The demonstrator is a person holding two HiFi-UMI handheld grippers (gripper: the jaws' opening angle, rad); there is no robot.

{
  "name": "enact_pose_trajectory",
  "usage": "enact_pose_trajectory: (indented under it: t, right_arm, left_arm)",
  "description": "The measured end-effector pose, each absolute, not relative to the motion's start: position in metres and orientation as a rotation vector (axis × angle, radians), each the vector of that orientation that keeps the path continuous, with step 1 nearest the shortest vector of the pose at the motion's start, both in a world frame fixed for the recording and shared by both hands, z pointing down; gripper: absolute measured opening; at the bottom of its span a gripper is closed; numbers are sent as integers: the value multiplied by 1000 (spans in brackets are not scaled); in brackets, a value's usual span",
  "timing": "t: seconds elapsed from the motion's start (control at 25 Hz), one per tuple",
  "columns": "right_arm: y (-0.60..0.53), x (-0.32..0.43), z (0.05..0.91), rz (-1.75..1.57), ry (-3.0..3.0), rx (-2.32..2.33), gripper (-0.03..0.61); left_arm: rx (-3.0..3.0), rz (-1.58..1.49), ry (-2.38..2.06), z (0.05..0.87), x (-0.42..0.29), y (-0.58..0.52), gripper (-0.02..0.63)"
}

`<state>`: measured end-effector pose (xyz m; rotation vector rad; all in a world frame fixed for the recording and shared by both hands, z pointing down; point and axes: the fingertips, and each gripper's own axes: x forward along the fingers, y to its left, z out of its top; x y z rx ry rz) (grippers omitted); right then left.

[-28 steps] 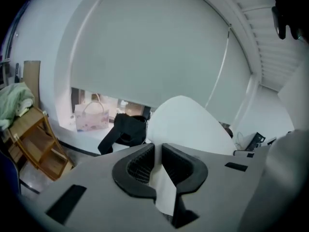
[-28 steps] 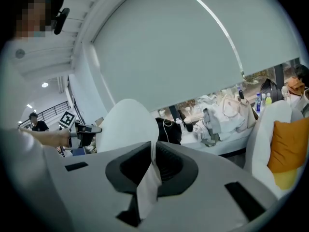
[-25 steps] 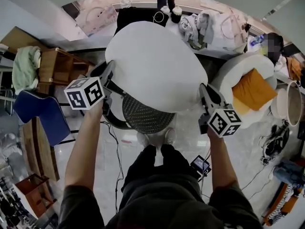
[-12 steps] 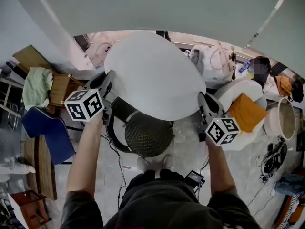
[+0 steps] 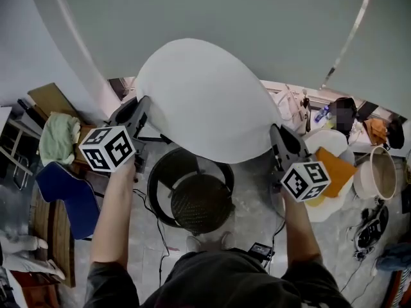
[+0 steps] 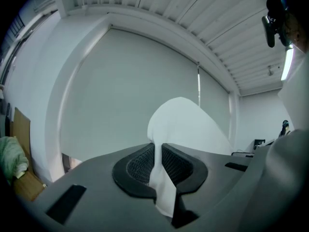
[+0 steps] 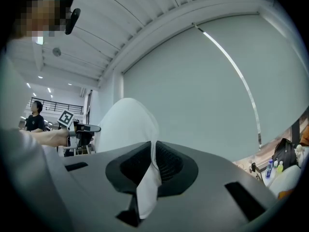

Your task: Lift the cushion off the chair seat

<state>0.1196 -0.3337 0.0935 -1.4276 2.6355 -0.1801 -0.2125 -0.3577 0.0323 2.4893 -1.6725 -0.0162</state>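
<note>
Pale grey-green wall fills the upper half of the head view, and below it lies a light polished floor crowded with furniture. At the right edge stands a round beige tub point(image 5: 375, 173), whose contents cannot be made out from this angle. Just beside it a white bowl-shaped seat point(image 5: 329, 135) cradles a square orange pillow point(image 5: 336, 167), which lies tilted inside it. Near the middle of the floor stands the chair with a round black mesh seat point(image 5: 200, 203) set within a black ring frame, its seat uncovered. The large white oval cushion point(image 5: 205, 101) hangs in the air well above that chair, spanning the space between the two grippers. Its surface is smooth and plain, plump and domed, with a rounded outline and no visible pattern. The left gripper point(image 5: 145, 104) is clenched on the cushion's left edge. In the left gripper view a fold of white fabric is pinched tight between its ribbed black pads point(image 6: 139, 164), with the rest of the cushion rising beyond them. The right gripper point(image 5: 275, 131) grasps the opposite edge in the same way, its jaws closed on a hanging pleat of the white cover.
</note>
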Motion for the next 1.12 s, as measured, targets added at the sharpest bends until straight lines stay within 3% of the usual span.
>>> enact_pose_trajectory:
  t: [0.56, 1.12]
  right_arm:
    - [-324, 124, 13, -4, 2551, -1362, 35]
    - [-324, 123, -14, 82, 2531, -1338, 35]
  left_arm:
    - [2623, -171, -1714, -60, -208, -337, 52]
    - [2651, -214, -1732, -84, -208, -337, 52]
